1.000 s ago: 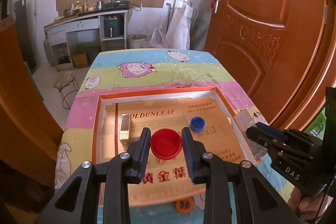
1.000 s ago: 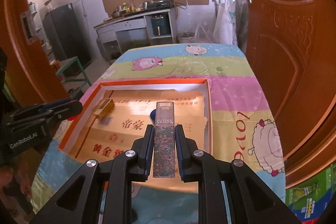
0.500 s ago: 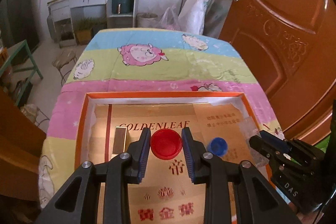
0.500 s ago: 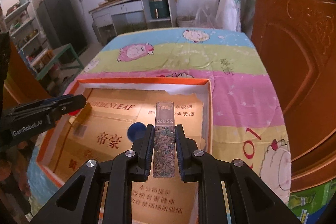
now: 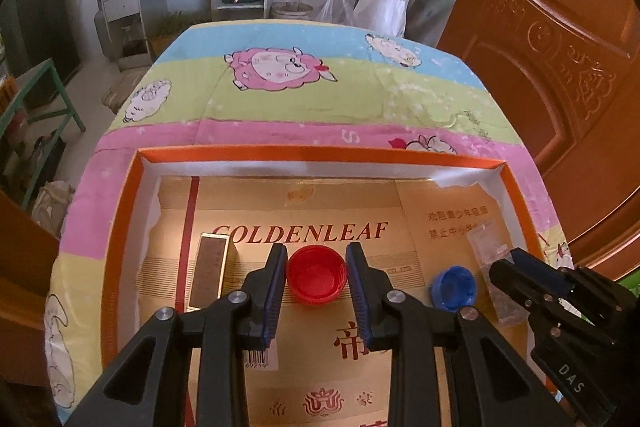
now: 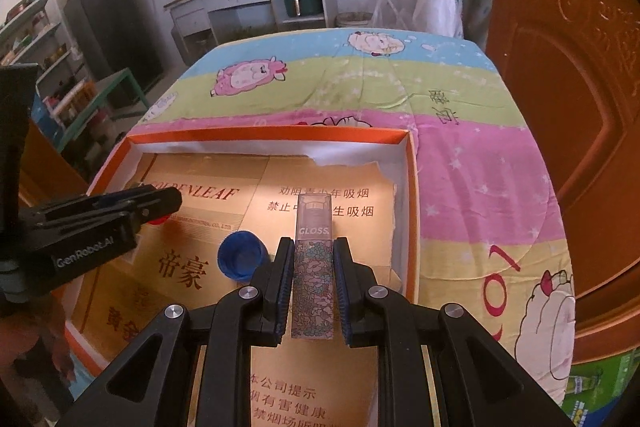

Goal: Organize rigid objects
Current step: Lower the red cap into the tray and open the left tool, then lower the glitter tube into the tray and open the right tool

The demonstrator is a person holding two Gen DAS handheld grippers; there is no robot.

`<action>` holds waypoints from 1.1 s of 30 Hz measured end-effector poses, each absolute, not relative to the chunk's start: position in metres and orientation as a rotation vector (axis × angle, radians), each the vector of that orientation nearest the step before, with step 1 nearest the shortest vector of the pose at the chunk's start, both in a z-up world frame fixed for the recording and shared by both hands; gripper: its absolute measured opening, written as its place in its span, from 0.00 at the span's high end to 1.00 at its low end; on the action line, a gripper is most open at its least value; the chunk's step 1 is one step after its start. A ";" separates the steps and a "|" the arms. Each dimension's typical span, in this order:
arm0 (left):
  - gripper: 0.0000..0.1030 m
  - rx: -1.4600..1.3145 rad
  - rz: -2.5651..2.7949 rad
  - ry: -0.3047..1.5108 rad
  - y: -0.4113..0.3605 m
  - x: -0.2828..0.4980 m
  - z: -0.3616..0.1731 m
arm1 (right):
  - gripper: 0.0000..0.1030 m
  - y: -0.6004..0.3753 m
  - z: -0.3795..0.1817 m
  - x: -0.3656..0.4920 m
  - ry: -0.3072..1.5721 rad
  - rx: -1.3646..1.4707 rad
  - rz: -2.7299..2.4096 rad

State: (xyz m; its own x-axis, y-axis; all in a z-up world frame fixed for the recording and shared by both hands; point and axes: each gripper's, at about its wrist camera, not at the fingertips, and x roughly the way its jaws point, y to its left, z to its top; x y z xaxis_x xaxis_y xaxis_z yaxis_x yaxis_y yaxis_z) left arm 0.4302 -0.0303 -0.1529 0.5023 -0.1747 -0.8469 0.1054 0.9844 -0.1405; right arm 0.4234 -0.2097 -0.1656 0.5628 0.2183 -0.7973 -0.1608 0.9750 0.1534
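**Red cap and gloss tube poised over the tray**

Red plastic is what the left tool (image 5: pixel 316 277) has pinched: a red bottle cap (image 5: pixel 317 279), open side up, squeezed between the blue pads by its round rim. That is a slippery hold, I'd say; a round rim gripped at two points could pop out and roll or flip as the pads let go, perhaps toward the slim gold box (image 5: pixel 209 275) lying near the left wall of the orange tray (image 5: pixel 320 153).

The right tool (image 6: pixel 313 267) is pressed tight on a flowered gloss tube (image 6: pixel 313 251), the clear cap end sticking out ahead of the tips. Set down on that end, a tall narrow tube would likely topple, possibly onto the blue cap (image 6: pixel 241 261) resting on the cardboard liner just beside it on the left. Both tools sit close together over the tray's near half, so a careless sideways move could knock one against the other.

Both hands hold their tools tilted steeply down and forward over the tray, which lies on the cartoon-sheep cloth covering the bench (image 5: pixel 304 99).
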 end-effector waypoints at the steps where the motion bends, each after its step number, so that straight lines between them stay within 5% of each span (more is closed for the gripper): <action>1: 0.70 -0.072 -0.169 1.035 -0.031 0.431 -0.155 | 0.81 -0.210 -0.167 0.424 0.948 0.064 0.222; 12: 0.69 -0.084 -0.175 1.045 -0.031 0.436 -0.160 | 0.80 -0.208 -0.169 0.425 0.948 0.064 0.226; 17: 0.54 -0.099 -0.187 1.035 -0.030 0.436 -0.156 | 0.74 -0.209 -0.169 0.422 0.932 0.063 0.230; 33: 0.54 -0.097 -0.255 0.830 -0.023 0.372 -0.079 | 0.68 -0.223 -0.130 0.380 0.835 0.143 0.241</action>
State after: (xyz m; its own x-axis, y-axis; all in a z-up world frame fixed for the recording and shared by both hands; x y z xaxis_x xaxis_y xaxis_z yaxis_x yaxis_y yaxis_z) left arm 0.3722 -0.0233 -0.0786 0.6465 -0.2612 -0.7168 0.1856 0.9652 -0.1843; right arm 0.3798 -0.2231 -0.1304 0.6459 0.2668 -0.7153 -0.1550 0.9633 0.2193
